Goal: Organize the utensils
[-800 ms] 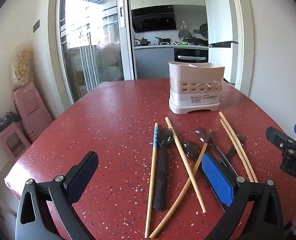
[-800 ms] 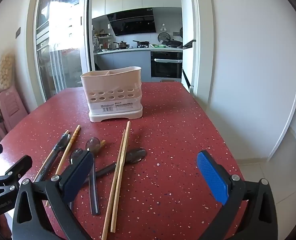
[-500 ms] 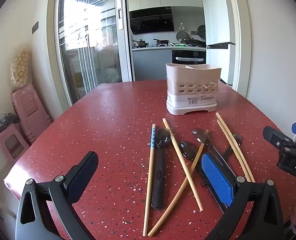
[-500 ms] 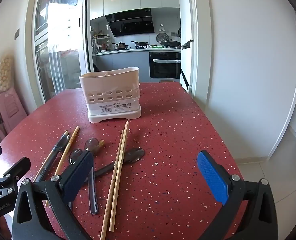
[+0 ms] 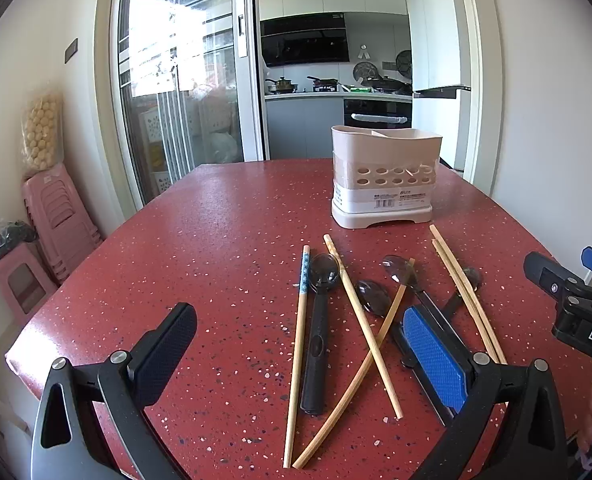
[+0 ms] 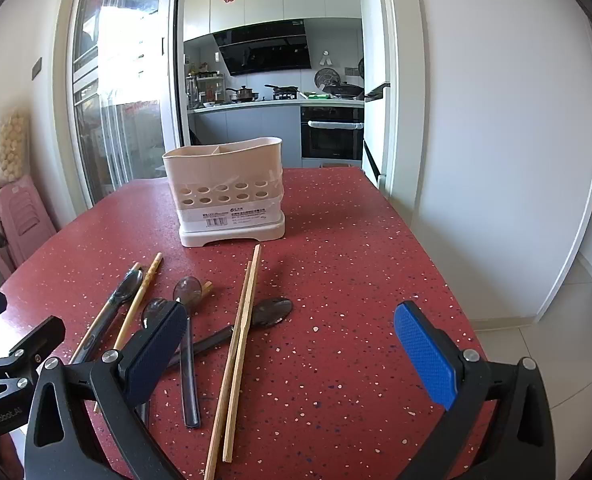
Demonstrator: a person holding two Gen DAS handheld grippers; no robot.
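Red table (image 5: 224,240) strewn with chopsticks (image 6: 238,354) and spoons (image 5: 319,320); both tongs (image 5: 300,356) (image 6: 290,350) gape empty. Pinch mid-shaft, then drop upright into the holder (image 6: 226,192).

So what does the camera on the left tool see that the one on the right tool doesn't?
Only the left view shows the chopstick with a blue patterned end, and two plain chopsticks crossing each other.

Only the right view shows the tiled floor beyond the table's far edge, and the whole of the rightmost spoon.

Both show the red speckled table, the beige utensil holder, scattered dark spoons, a side-by-side chopstick pair, and each other's tool at the frame edge. Both tools, left and right, are wide open and empty.
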